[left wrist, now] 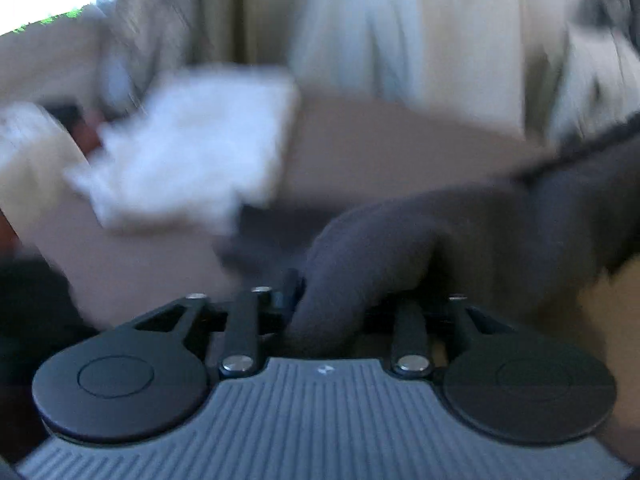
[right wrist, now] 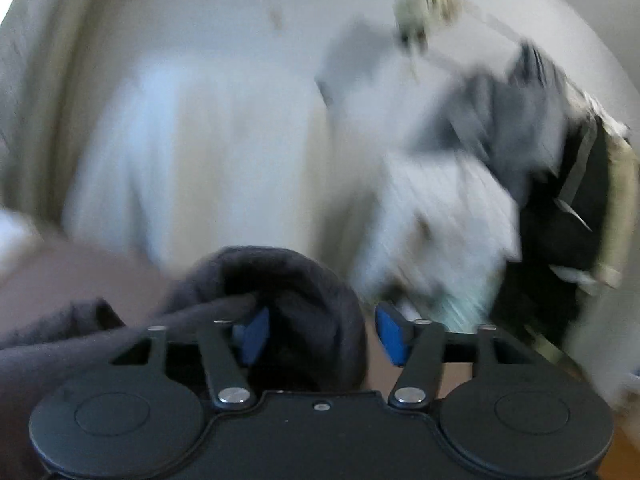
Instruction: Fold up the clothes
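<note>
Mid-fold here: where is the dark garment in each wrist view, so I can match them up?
Left wrist: dark garment runs from lower centre, bunched at the left gripper, up to the right edge.
Right wrist: dark garment humps at lower centre between the right gripper's blue pads, trailing to lower left.
Shared landmark: pale curtain behind.

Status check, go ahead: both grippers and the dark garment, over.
Left gripper shut on dark garment. Right gripper open, garment bunched between its fingers. White folded cloth lies beyond on the brown surface. Views blurred.
</note>
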Demonstrator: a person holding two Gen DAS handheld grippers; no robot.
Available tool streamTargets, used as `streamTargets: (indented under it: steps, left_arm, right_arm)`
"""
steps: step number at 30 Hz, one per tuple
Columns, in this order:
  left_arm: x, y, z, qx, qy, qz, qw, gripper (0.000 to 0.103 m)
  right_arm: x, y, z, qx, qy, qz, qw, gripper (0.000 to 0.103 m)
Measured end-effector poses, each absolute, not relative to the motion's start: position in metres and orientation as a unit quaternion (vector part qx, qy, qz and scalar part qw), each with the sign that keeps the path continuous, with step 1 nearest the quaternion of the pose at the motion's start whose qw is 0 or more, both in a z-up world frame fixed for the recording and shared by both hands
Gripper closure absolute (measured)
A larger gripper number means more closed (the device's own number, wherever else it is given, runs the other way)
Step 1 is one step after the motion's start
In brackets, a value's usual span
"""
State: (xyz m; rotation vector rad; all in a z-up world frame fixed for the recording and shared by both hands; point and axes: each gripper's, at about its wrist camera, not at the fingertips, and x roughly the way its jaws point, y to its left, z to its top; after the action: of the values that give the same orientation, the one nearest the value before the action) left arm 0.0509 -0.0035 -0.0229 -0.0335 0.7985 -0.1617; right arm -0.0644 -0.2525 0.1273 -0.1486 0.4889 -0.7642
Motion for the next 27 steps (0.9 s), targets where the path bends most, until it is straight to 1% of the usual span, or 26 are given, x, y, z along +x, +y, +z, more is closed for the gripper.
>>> streamTargets:
  steps: [2, 4, 6, 8, 11, 14, 15, 16, 17, 18, 21, 22, 24, 26, 27]
  left_arm:
    - [0.040, -0.011, -0.047, 0.001, 0.415, -0.082, 0.906, 0.061]
    - [0.034, -0.011, -0.057, 0.014, 0.421, -0.074, 0.904, 0.057]
    - [0.033, -0.006, -0.057, 0.007, 0.417, -0.066, 0.906, 0.048]
    - [0.035, 0.003, -0.051, -0.020, 0.408, -0.062, 0.911, 0.044]
    - [0.039, 0.018, -0.047, -0.054, 0.394, -0.053, 0.916, 0.037]
    - [0.039, 0.027, -0.052, -0.079, 0.394, -0.043, 0.915, 0.033]
    - [0.039, 0.029, -0.053, -0.087, 0.393, -0.039, 0.914, 0.029]
    - [0.040, 0.032, -0.055, -0.095, 0.395, -0.037, 0.913, 0.028]
    - [0.042, 0.034, -0.058, -0.099, 0.397, -0.035, 0.912, 0.023]
    - [0.043, 0.034, -0.060, -0.100, 0.400, -0.031, 0.910, 0.019]
    - [0.050, 0.032, -0.073, -0.098, 0.424, -0.031, 0.900, 0.017]
    - [0.052, 0.030, -0.079, -0.102, 0.438, -0.033, 0.892, 0.019]
    - [0.052, 0.025, -0.083, -0.091, 0.446, -0.033, 0.890, 0.058]
    - [0.050, 0.019, -0.082, -0.070, 0.441, -0.030, 0.894, 0.077]
    - [0.047, 0.016, -0.077, -0.056, 0.432, -0.028, 0.900, 0.078]
  right_arm:
    - [-0.077, -0.253, 0.104, -0.034, 0.276, -0.366, 0.888, 0.039]
    - [-0.094, -0.250, 0.081, 0.013, 0.303, -0.355, 0.885, 0.039]
    - [-0.105, -0.236, 0.058, 0.065, 0.320, -0.334, 0.885, 0.039]
    - [-0.104, -0.221, 0.044, 0.115, 0.334, -0.298, 0.887, 0.039]
    - [-0.081, -0.207, 0.031, 0.165, 0.353, -0.229, 0.892, 0.039]
    - [-0.049, -0.185, 0.024, 0.172, 0.364, -0.175, 0.898, 0.038]
    - [-0.041, -0.174, 0.022, 0.166, 0.368, -0.163, 0.900, 0.036]
    - [-0.034, -0.165, 0.019, 0.162, 0.372, -0.153, 0.901, 0.033]
    - [-0.028, -0.156, 0.016, 0.158, 0.376, -0.143, 0.902, 0.028]
    - [-0.026, -0.150, 0.013, 0.155, 0.379, -0.137, 0.902, 0.026]
    - [-0.023, -0.143, 0.003, 0.155, 0.385, -0.128, 0.901, 0.025]
    - [-0.021, -0.141, 0.001, 0.156, 0.389, -0.128, 0.899, 0.025]
    - [-0.019, -0.139, -0.003, 0.156, 0.393, -0.130, 0.897, 0.025]
    - [-0.016, -0.140, 0.000, 0.149, 0.390, -0.126, 0.900, 0.025]
    - [-0.012, -0.137, 0.003, 0.134, 0.388, -0.124, 0.903, 0.025]
